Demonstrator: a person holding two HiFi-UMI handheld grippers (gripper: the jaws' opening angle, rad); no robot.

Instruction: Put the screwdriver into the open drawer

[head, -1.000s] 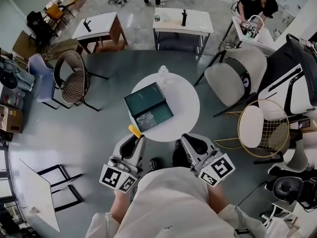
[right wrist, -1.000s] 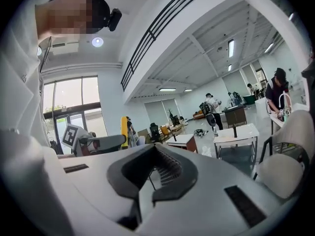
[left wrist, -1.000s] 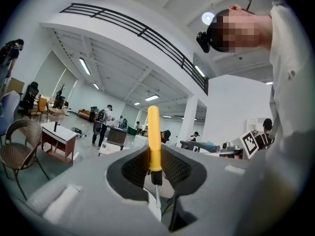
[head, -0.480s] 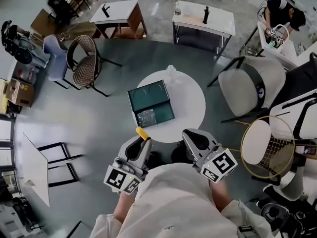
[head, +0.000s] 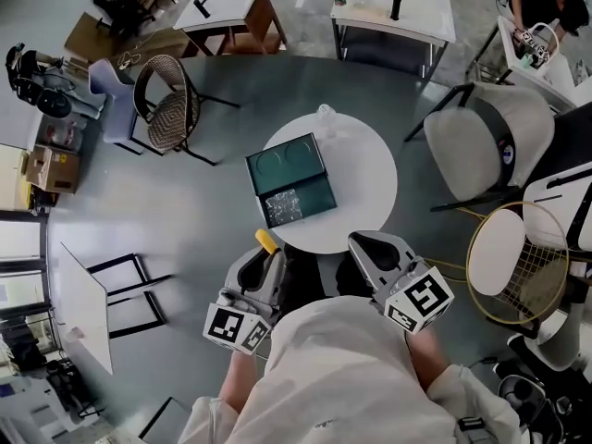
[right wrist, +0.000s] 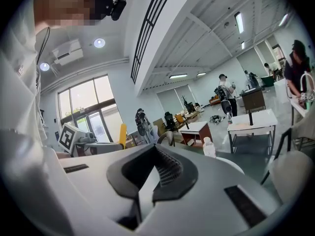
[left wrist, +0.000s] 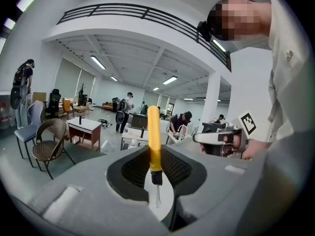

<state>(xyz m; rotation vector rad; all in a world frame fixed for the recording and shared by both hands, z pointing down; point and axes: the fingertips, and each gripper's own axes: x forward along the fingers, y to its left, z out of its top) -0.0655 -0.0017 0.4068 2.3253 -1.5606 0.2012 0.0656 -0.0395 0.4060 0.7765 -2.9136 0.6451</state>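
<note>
The left gripper (head: pixel 265 259) is clamping its fingers (left wrist: pixel 132 170) on the screwdriver (left wrist: pixel 154 139), whose yellow handle is sticking out past them, just short of the round white bench (head: pixel 365 192) carrying the open green drawer (head: pixel 282 166). The right gripper (head: pixel 370 246) is hovering alongside, its fingers pressed together on nothing.

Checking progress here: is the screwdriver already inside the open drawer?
No, the left gripper holds the yellow-handled screwdriver between its jaws, apart from the drawer.
</note>
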